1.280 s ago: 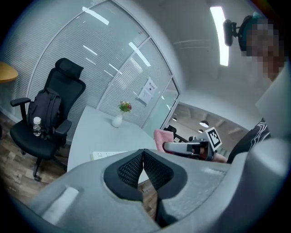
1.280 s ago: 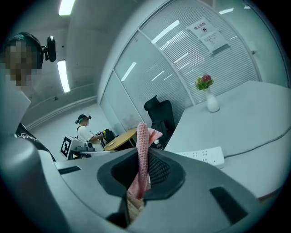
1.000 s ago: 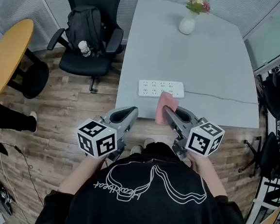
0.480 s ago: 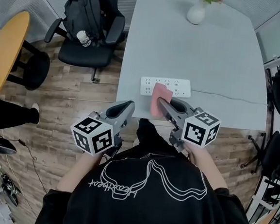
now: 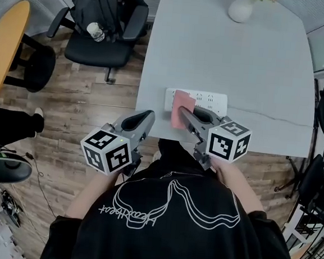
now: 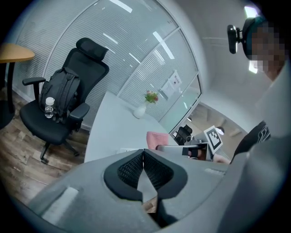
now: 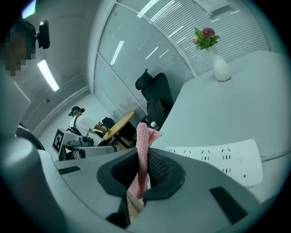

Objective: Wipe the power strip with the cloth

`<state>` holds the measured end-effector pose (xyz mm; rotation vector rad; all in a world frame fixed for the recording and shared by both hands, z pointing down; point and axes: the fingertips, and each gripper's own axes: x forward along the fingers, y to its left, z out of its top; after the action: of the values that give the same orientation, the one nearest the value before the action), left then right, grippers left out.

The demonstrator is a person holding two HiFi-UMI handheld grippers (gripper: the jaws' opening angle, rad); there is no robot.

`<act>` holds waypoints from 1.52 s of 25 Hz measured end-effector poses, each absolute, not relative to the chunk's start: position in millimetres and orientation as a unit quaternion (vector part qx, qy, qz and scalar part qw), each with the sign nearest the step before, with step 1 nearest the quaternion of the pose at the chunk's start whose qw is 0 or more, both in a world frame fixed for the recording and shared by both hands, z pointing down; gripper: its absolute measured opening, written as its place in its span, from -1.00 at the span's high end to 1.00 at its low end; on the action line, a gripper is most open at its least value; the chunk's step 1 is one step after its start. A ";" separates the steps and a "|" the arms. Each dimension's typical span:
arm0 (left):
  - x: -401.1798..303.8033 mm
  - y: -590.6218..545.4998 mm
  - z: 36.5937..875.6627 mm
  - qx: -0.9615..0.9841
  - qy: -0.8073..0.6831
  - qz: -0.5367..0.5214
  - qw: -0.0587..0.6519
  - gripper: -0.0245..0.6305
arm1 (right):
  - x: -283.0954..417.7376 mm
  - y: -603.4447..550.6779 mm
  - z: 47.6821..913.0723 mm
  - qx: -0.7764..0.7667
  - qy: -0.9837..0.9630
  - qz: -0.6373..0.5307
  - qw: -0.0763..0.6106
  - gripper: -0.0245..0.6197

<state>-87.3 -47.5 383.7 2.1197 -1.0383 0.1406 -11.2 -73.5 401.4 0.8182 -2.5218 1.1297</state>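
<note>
Pink cloth drawn leftward over the power strip by the right claw.

Nearest the person, the left claw [image 5: 148, 117] is pressed shut with nothing between its pads [image 6: 143, 154] and hangs over the wooden floor [image 5: 79, 107] just off the near edge of the white surface [image 5: 252, 61], much where it was a second ago. Beside it the right claw [image 5: 181, 112] is clamped on the cloth [image 5: 181, 106], which stands up as a folded strip between the jaws [image 7: 142, 136]. The cloth overlaps the left part of the power strip [image 5: 211, 99], whereas a second ago it sat toward the strip's right half. The strip lies flat near the surface's front edge. Farther off stand a white vase [image 5: 240, 10] and, left of the surface, an office chair [image 5: 99, 50] bearing a backpack [image 5: 97, 2].
</note>
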 end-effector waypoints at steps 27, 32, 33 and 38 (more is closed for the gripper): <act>-109.9 -62.1 429.5 0.800 -0.421 0.063 0.423 0.88 | -39.9 -101.4 484.3 0.295 -0.828 0.388 0.276 0.80; -109.8 -62.6 433.3 0.798 -0.422 0.065 0.426 0.88 | -39.2 -103.8 490.4 0.297 -0.825 0.388 0.285 0.80; -109.6 -62.8 433.6 0.798 -0.422 0.066 0.427 0.88 | -39.4 -104.1 491.1 0.297 -0.824 0.387 0.287 0.80; -107.5 -63.7 432.5 0.798 -0.420 0.066 0.426 0.88 | -39.7 -104.0 491.5 0.290 -0.826 0.380 0.299 0.79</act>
<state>-107.5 -63.7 432.5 1.9951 -1.0498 0.1656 -39.7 -104.0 491.5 0.7695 -2.1933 1.0079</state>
